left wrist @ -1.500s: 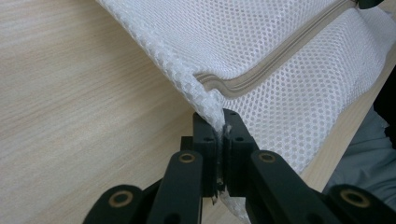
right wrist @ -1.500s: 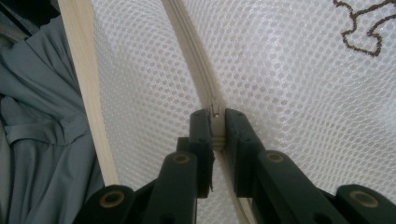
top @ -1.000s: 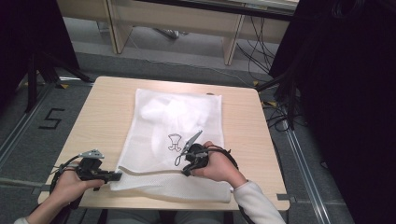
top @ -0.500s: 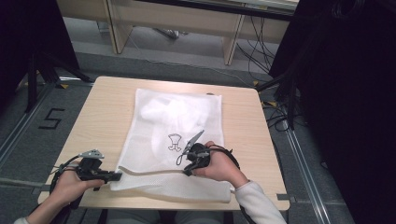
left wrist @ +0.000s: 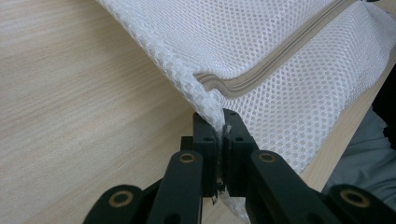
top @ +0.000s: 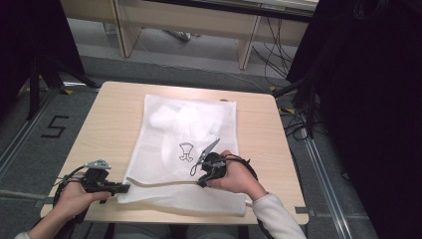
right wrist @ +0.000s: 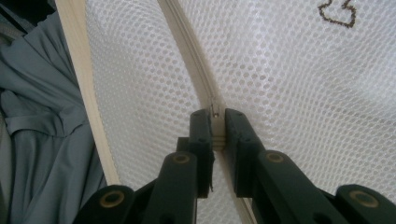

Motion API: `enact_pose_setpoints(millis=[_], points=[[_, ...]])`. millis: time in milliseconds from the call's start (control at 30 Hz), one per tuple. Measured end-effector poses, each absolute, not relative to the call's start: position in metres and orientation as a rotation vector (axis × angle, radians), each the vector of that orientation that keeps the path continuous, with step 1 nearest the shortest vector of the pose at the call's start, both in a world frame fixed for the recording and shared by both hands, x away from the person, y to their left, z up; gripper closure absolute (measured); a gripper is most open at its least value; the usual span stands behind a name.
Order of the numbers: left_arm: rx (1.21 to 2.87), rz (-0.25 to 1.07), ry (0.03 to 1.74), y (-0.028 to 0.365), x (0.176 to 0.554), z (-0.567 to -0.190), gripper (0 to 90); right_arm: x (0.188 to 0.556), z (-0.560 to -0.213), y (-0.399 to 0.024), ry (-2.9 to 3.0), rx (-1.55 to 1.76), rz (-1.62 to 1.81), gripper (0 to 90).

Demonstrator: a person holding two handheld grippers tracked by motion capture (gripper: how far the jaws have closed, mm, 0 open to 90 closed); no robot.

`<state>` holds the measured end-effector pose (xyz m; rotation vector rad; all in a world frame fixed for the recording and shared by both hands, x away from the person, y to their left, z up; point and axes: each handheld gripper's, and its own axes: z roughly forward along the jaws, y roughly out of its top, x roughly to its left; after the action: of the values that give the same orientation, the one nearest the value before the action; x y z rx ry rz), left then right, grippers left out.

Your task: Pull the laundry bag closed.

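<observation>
A white mesh bag (top: 189, 124) with a small dark print (top: 186, 152) lies flat on the wooden table (top: 109, 114). Its beige zipper (top: 159, 183) runs along the near edge. My left gripper (top: 124, 187) is shut on the bag's near left corner (left wrist: 208, 100), just where the zipper (left wrist: 261, 77) ends. My right gripper (top: 200, 182) sits further right on the bag and is shut on the zipper pull (right wrist: 215, 111), with the zipper tape (right wrist: 187, 42) running away between its jaws. In the left gripper view the left gripper (left wrist: 219, 123) lifts the corner slightly.
The table's near edge (right wrist: 88, 93) lies close beside the zipper, with the person's grey clothing (right wrist: 42, 140) below it. Bare wood shows left of the bag (left wrist: 70, 93). Dark equipment and cables (top: 298, 109) stand on the floor to the right.
</observation>
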<state>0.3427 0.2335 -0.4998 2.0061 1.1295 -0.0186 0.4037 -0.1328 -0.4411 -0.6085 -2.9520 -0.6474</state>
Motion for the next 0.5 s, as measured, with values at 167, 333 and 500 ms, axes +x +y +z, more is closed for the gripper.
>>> enact_pose_setpoints(millis=[167, 333, 500], points=[[2.006, -0.019, 1.129, 0.2335, 0.3427, -0.4998, 85.4, 0.4046, -0.4412, -0.1361, -2.965, -0.585, -0.642, 82.7], [2.006, -0.019, 1.130, 0.2335, 0.3427, -0.4999, 85.4, 0.4030, -0.4403, -0.1382, -2.943, -0.628, -0.654, 82.7], [2.005, -0.018, 1.130, 0.2335, 0.3428, -0.5001, 85.5, 0.4021, -0.4399, -0.1402, -2.937, -0.647, -0.647, 82.7]])
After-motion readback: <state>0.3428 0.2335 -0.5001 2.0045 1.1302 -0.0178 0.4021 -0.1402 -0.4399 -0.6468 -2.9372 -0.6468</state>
